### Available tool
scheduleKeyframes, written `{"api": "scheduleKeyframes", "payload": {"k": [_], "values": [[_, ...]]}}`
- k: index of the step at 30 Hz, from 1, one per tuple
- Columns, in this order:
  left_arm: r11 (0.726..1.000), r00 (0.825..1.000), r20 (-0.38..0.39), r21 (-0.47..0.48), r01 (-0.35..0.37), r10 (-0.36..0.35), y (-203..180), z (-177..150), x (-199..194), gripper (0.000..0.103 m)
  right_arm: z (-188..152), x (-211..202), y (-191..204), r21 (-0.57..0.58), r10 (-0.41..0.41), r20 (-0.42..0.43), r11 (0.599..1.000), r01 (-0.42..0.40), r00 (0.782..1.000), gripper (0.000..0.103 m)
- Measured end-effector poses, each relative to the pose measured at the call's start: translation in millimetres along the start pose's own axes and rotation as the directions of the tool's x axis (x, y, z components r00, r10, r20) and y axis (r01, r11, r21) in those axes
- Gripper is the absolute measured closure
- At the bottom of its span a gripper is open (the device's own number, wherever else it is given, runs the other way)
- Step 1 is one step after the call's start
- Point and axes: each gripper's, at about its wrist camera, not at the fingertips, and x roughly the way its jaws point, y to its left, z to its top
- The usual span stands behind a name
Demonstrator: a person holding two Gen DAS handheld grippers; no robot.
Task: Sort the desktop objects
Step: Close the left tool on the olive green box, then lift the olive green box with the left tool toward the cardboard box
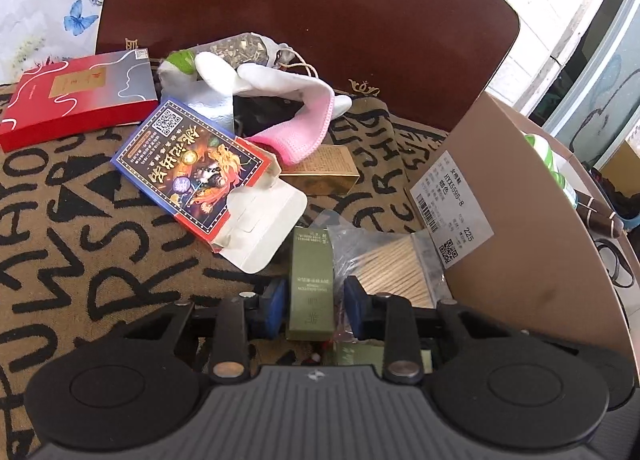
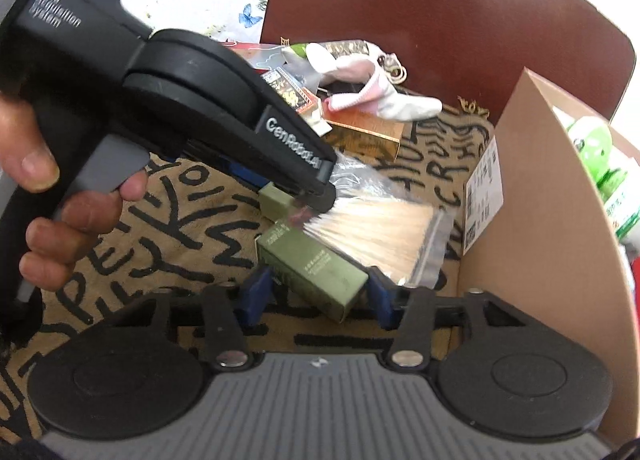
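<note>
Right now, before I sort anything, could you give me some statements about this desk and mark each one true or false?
1. A green box lies between the left fingers. True.
2. The toothpicks are in a clear bag. True.
3. The red box is inside the carton. False: the red box lies on the mat.
4. The card box is closed. False: the card box has its flap open.

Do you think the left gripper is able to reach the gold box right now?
Probably not: the left gripper straddles a green box, and a pink sock drapes over the gold box.
</note>
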Motion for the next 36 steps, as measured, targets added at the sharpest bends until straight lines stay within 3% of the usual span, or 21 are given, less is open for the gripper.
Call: {"api": "scheduleKeyframes", "payload": {"k": [6, 23, 27, 36], "values": [[1.0, 1.0, -0.002, -0.004, -0.003, 0.003, 1.5, -6.8, -8.5, 0.076, -3.5, -7.7, 2.2, 0.02, 0.048, -0.012, 0.999, -0.048, 0.999, 0.07], [0.997, 0.998, 0.014, -0.05, -0.055, 0.056, 13.4, -55.1, -68.5, 0.075, -26.1, -54.0, 34.7, -0.022, 0.213, -0.041, 0.977, -0.214, 0.976, 0.076], [0.996, 0.997, 0.03, -0.057, -0.067, 0.069, 14.8, -52.3, -70.9, 0.067, -24.3, -52.8, 37.4, -0.03, 0.213, -0.041, 0.976, -0.214, 0.976, 0.075], [0.995, 0.995, 0.015, -0.03, -0.096, 0.097, 15.4, -50.0, -51.7, 0.061, -23.6, -44.3, 37.6, -0.028, 0.225, -0.052, 0.973, -0.227, 0.973, 0.075]]}}
